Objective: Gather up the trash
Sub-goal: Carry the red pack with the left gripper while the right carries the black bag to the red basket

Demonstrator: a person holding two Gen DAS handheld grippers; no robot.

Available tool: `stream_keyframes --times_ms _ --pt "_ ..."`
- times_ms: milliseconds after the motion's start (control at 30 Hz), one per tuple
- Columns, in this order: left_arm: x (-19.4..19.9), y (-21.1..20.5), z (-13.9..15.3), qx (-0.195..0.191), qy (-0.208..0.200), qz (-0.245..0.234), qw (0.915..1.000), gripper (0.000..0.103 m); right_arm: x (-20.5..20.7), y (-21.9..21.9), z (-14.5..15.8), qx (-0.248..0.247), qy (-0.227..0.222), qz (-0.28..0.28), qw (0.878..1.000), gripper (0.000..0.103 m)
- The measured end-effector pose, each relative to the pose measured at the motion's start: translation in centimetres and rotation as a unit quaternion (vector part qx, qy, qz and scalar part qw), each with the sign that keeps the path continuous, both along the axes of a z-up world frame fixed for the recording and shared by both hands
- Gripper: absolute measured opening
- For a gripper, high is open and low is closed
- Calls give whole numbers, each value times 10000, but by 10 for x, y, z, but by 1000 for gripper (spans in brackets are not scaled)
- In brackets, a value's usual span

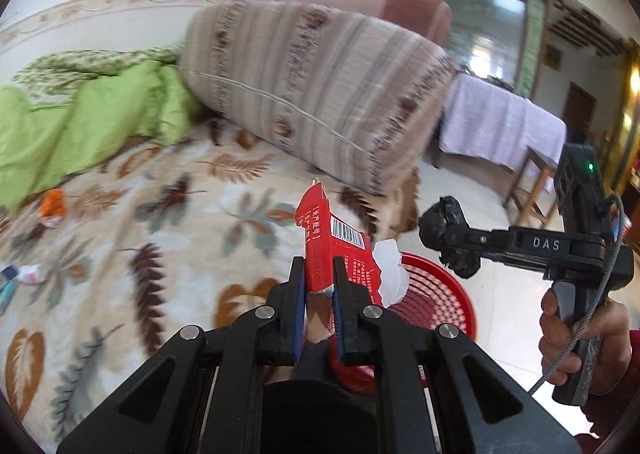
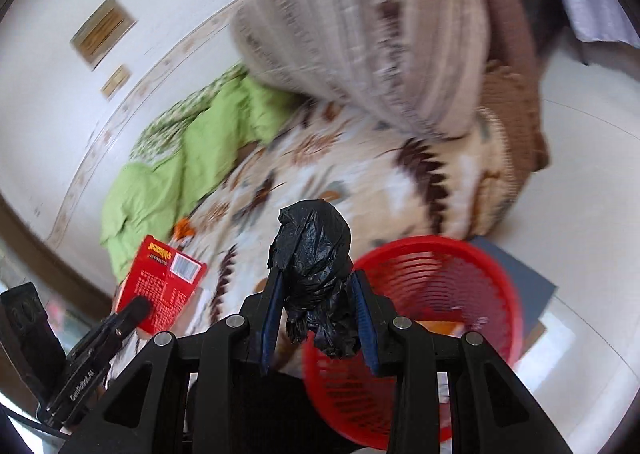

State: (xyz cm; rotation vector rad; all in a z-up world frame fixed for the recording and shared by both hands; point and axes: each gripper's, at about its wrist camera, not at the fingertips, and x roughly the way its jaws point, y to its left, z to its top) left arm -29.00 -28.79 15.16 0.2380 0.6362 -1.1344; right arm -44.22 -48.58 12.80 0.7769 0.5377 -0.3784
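While the left gripper [image 1: 319, 286] pinches a red wrapper [image 1: 336, 250], the right gripper [image 2: 319, 296] clamps a black bag wad [image 2: 314, 254] above the red basket [image 2: 480, 266].

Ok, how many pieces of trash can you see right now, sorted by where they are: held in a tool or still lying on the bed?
Held in a tool: 2, the red snack wrapper and the crumpled black plastic bag
Still on the leaf-patterned bedspread: 2, an orange scrap and a white-and-blue wrapper
Total: 4

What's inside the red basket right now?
The red basket looks mostly bare inside; something orange shows low in it, too blurred to name. The black bag wad and the right gripper cover the near side.
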Motion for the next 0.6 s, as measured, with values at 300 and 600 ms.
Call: stream_keyframes --times_ms 300,600 --pt "-25 -34 -19 358 -111 -286 9989 37 -19 -18 -6 -89 205 -334 9992 63" --pt "30 33 -3 182 -228 721 9970 52 62 24 0 -133 55 713 9974 64"
